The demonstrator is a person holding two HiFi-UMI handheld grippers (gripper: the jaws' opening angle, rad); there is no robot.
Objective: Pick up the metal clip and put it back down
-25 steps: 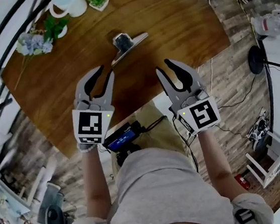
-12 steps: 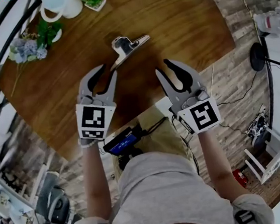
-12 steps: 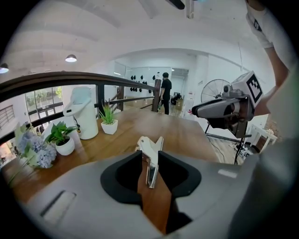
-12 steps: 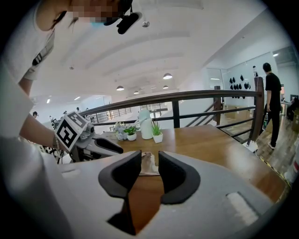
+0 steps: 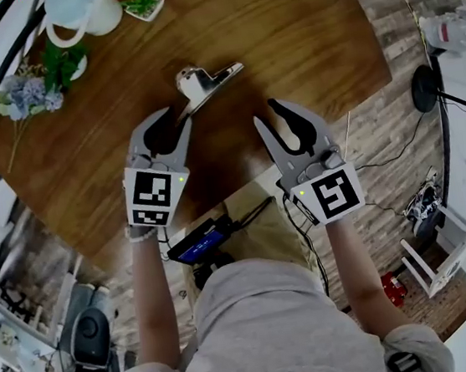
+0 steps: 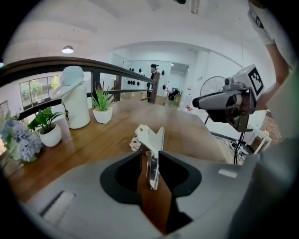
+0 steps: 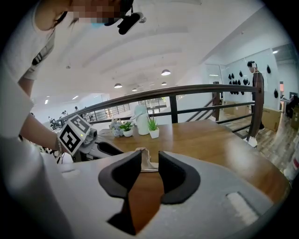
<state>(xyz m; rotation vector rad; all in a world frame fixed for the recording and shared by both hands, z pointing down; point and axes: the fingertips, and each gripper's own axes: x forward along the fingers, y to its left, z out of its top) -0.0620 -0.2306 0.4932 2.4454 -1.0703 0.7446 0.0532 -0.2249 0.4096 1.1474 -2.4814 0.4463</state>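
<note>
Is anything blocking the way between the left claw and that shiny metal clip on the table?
Nothing visible does. The left gripper has just been opening its jaws, and the handle of the metal clip reaches into the gap between them, ungripped, over the bare table.

No words, brands or numbers are showing clearly enough to be read. The only signs are coded ones. A black-and-white square marker [image 5: 155,201] is facing up on the cube of the left gripper [image 5: 176,119], and a second square marker [image 5: 333,196] is facing up on the cube of the right gripper [image 5: 264,112]. Both are carrying block patterns, not letters. At the far right, off the surface, a white object [image 5: 450,32] is showing red print too small to make out. Near the person, a small device [image 5: 197,246] is glowing blue, and whatever its screen is displaying is too blurred to read.
</note>
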